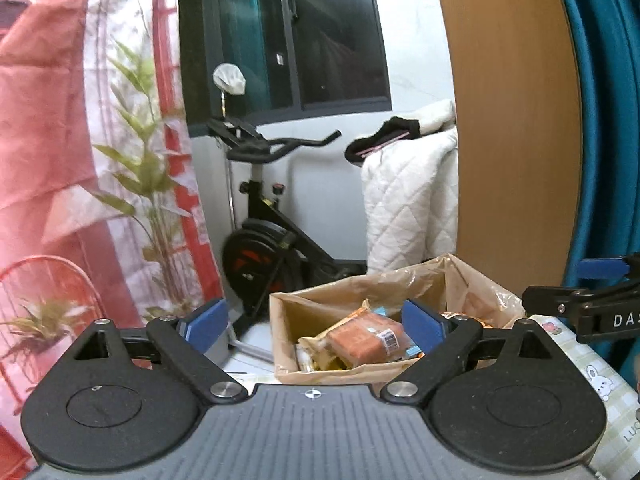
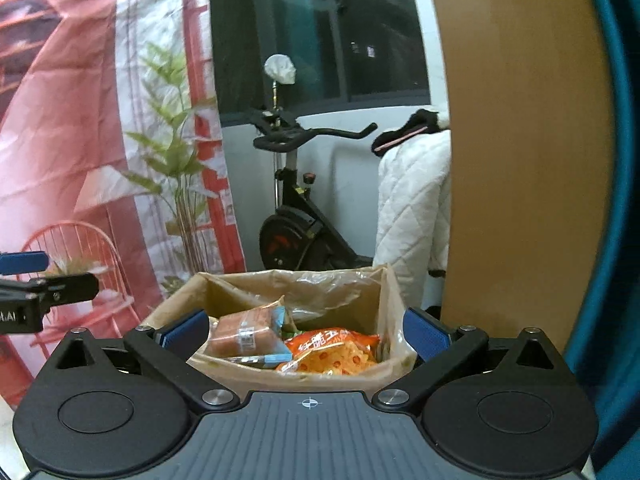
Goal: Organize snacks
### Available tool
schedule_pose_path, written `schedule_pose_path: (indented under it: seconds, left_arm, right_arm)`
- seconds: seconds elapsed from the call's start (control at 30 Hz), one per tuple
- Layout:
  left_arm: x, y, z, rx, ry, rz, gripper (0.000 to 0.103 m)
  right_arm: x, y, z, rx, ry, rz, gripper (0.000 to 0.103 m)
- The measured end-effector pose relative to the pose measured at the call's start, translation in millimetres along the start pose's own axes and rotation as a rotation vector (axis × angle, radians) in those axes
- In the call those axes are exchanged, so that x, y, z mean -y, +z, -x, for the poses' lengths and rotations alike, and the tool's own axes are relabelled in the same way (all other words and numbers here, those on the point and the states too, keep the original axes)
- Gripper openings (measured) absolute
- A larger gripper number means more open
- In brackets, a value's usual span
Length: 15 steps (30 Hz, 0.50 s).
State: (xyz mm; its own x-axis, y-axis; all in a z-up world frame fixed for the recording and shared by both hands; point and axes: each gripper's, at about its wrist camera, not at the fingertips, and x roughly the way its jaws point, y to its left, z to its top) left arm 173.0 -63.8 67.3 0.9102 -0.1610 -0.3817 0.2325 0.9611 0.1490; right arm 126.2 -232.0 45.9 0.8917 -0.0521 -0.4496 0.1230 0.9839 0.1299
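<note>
Brown cardboard box with a translucent tan liner; inside, an orange-brown wrapped cake with light-blue trim and an orange snack bag dotted red; white diamond-quilted blanket; black exercise bike; checked pale-green tabletop cloth with bunnies

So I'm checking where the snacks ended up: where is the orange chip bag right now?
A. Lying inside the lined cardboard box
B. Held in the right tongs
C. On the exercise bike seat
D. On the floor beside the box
A: the orange chip bag lies inside the lined cardboard box, next to a wrapped brown cake; the right tongs stand open and empty.
</note>
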Motion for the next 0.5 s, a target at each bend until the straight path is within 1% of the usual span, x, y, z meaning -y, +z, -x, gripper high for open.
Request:
schedule_pose_path:
  seconds: [0.1, 0.2, 0.3, 0.37, 0.5]
  left_arm:
    - [-1, -1, 13, 0.008, -0.030, 0.042, 0.095]
    - [-2, -4, 22, 0.019, -0.044, 0.083, 0.095]
    - [1, -9, 27, 0.027, -0.048, 0.077, 0.095]
    - [3, -12, 32, 0.037, -0.035, 0.068, 0.095]
    - [2, -14, 39, 0.040, -0.033, 0.090, 0.095]
  right_arm:
    - [1, -2, 12, 0.011, -0.021, 0.001, 0.102]
    - [4, -4, 23, 0.017, -0.016, -0.019, 0.102]
    - [4, -6, 32, 0.023, -0.017, -0.029, 0.102]
    - [3, -7, 37, 0.026, -0.017, -0.029, 0.102]
    - [1, -13, 44, 0.030, -0.015, -0.035, 0.102]
